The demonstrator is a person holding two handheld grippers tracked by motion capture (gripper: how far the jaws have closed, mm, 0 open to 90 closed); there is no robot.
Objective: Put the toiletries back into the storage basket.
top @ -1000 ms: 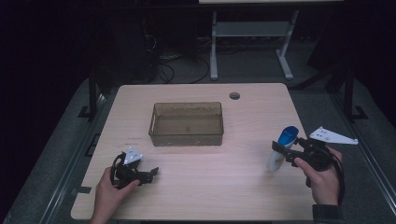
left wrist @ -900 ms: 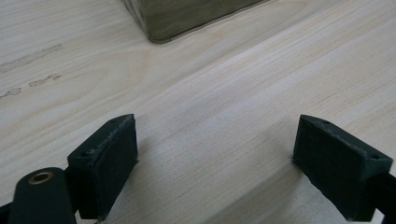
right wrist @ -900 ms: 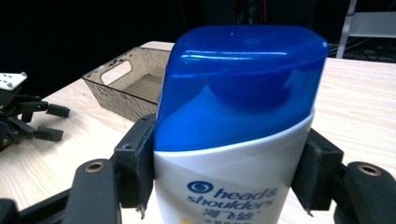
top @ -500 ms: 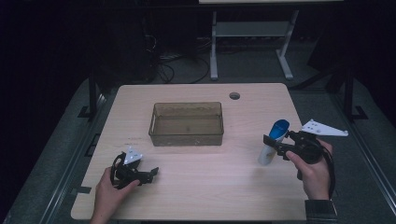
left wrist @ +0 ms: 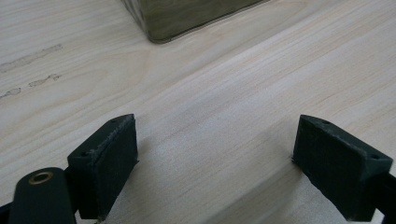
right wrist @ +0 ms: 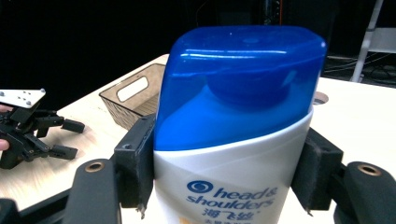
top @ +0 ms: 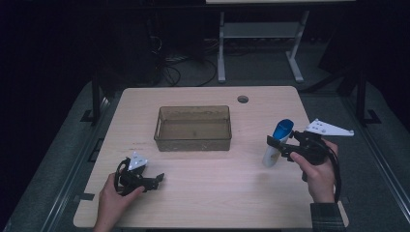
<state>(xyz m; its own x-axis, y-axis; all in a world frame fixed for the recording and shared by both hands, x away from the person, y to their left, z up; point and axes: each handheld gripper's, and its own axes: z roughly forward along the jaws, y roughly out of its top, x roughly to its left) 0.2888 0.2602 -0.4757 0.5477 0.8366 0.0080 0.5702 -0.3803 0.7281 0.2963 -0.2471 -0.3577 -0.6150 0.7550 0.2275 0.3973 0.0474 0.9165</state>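
A white shampoo bottle (top: pixel 270 157) with a blue cap is gripped by my right gripper (top: pixel 278 146) at the table's right side, tilted and lifted a little off the wood. In the right gripper view the bottle (right wrist: pixel 233 140) sits between both pads, with the gripper (right wrist: pixel 229 177) shut on its body just below the cap. My left gripper (top: pixel 155 180) rests low at the front left, open; its pads (left wrist: pixel 107 154) stand wide apart over bare wood. A clear brown bin (top: pixel 193 142) stands mid-table, and nothing shows inside it.
The bin's corner (left wrist: pixel 187 14) lies just ahead of the left gripper. A round cable hole (top: pixel 242 99) is at the table's back edge. Beyond the table are a dark floor, cables and a white stand (top: pixel 261 34). The left gripper (right wrist: pixel 32 130) shows far off.
My right gripper has carried the bottle leftward and a little farther back, toward the bin's right end. The left gripper has stayed put.
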